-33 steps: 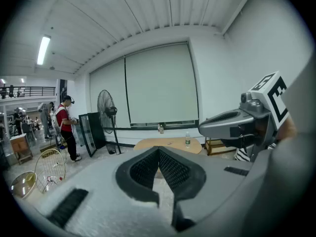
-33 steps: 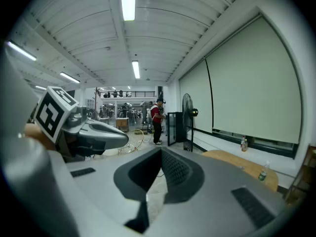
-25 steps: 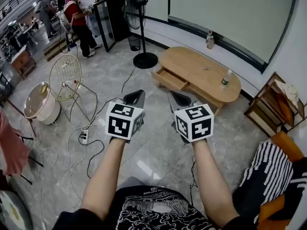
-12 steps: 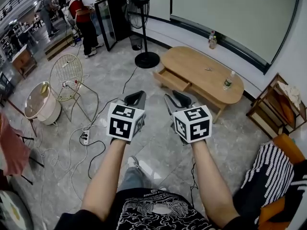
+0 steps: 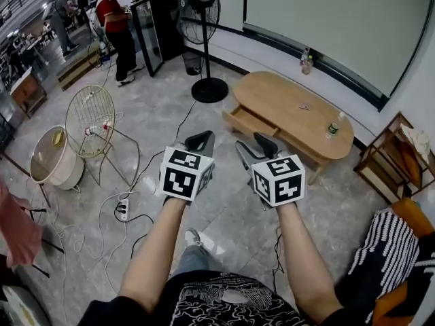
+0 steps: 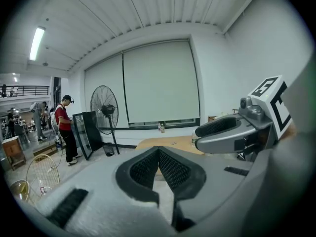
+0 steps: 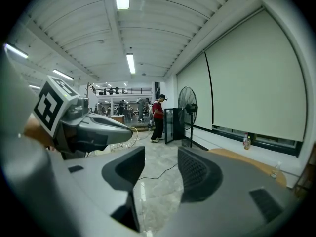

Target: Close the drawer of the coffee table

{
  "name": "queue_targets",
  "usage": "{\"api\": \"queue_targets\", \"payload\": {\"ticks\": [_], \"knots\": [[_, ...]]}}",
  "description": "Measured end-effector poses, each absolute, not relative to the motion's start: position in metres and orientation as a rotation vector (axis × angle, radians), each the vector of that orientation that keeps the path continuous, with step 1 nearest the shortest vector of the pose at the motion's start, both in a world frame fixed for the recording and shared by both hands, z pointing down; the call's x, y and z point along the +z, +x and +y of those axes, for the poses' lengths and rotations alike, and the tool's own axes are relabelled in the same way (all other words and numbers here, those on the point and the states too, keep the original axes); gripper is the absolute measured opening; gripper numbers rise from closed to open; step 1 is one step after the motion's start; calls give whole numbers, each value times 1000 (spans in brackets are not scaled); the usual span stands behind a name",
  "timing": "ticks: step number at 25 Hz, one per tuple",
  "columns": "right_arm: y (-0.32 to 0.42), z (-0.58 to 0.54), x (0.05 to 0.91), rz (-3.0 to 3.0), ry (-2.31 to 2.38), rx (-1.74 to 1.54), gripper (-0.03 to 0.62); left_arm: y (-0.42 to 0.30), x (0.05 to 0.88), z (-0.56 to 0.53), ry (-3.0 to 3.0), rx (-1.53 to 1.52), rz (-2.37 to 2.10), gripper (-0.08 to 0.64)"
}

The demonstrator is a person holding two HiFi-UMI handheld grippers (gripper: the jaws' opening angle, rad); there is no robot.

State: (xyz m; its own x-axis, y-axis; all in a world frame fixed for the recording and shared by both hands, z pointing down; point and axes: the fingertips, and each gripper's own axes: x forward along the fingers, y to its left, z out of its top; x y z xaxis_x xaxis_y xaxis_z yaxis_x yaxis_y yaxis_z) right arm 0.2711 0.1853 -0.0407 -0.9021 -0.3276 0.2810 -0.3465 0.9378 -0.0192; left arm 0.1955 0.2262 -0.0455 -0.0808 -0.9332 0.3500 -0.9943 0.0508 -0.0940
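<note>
The open drawer [image 5: 246, 122] of the coffee table [image 5: 292, 107], well ahead, is best pushed squarely by the clenched, empty left gripper [image 5: 201, 140] or the right gripper [image 5: 255, 145], whose empty jaws have just been opening.

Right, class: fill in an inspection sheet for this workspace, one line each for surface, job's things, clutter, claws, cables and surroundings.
Surface: pale stone floor; wooden coffee table ahead.
Job's things: drawer stands pulled out of the table's front; neither claw touches it.
Clutter: bottle and a small item on the tabletop.
Claws: left claw shut, empty; right claw open, its jaws have just been opening, nothing between them.
Cables: power strip and loose leads on the floor at left.
Surroundings: standing fan, person in red, shelf.
</note>
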Motion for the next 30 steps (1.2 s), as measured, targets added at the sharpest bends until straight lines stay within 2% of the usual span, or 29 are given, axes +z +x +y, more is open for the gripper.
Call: {"api": "queue_targets", "payload": {"ticks": [14, 21, 30], "knots": [[114, 111, -45, -2756, 673, 144, 259, 30, -56, 142, 2127, 448, -1999, 2], [68, 93, -48, -2732, 750, 154, 288, -17, -60, 115, 2200, 444, -1952, 2], [47, 78, -44, -2714, 851, 195, 299, -40, -61, 94, 2279, 476, -1886, 2]]}}
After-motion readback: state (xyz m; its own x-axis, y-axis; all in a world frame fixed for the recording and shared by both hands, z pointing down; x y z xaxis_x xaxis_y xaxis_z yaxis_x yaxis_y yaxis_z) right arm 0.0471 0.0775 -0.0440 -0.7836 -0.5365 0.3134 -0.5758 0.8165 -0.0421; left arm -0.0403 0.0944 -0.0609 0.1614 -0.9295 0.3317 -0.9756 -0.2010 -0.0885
